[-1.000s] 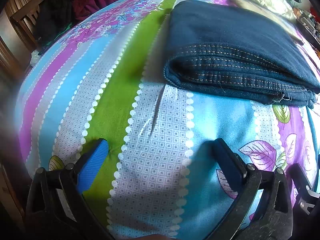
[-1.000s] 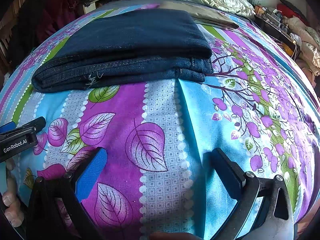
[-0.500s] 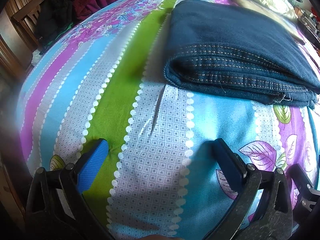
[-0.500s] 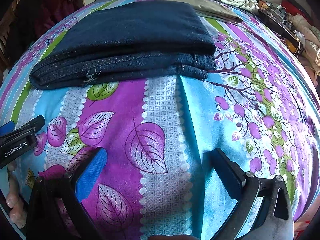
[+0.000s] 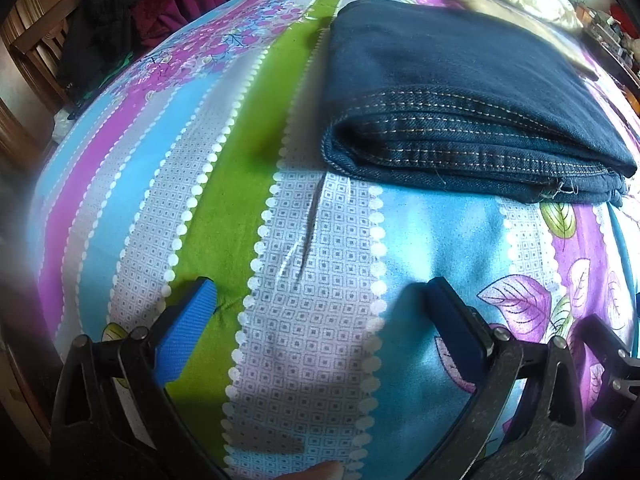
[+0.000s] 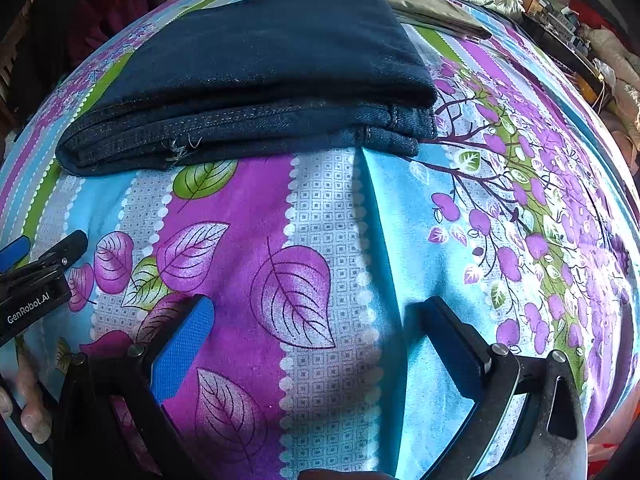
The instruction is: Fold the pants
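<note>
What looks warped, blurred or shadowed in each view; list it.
Left wrist view: fisheye bulges the bedsheet into a dome; the left edge is smeared and hazy; the far edge of the folded jeans is soft; shadow lies under the left hand-held gripper. Right wrist view: same bulge, dark corners, jeans sharp, shadow beneath the right hand-held gripper.

Matt, coarse denim pants lie on a smooth printed cotton bedsheet.

1. The dark blue denim pants lie folded into a flat rectangular stack on the bed.
2. Stitched layered edges face the cameras; a frayed thread shows along the near edge.
</note>
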